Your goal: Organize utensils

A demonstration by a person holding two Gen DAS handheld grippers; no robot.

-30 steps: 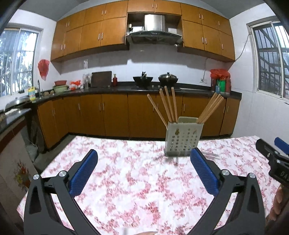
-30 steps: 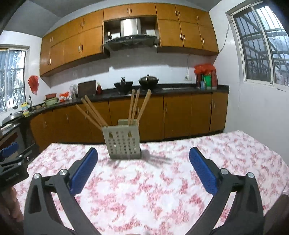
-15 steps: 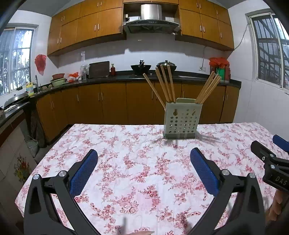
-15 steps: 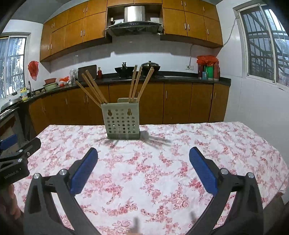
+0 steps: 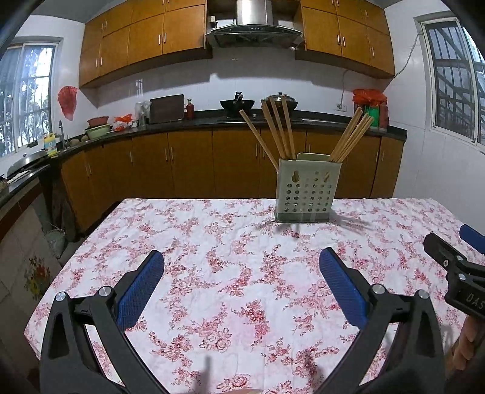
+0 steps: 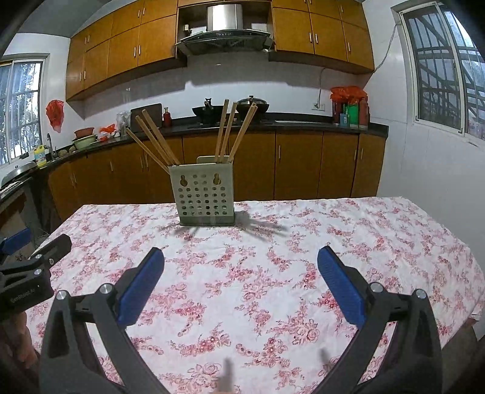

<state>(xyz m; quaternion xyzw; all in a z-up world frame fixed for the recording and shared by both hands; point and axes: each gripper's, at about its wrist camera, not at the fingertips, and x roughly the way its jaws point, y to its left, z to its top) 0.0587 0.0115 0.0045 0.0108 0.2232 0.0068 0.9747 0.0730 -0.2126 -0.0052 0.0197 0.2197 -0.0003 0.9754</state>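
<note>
only readable bits: "DAS" in white on the right gripper (image 5: 466, 291) body, cut off at the edge; faint print on the left gripper (image 6: 25, 283), too blurry to read

White-tiled kitchen walls (image 5: 194, 88), brown wooden cabinets (image 5: 145, 36), steel range hood (image 5: 254, 21), barred daylight windows (image 6: 439, 63).

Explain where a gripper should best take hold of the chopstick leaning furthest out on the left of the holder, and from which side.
Grip the chopstick on its bare upper shaft, probably from above, jaws across the stick. It leans left, clear of its neighbours, while its lower end sits inside the perforated holder.
</note>
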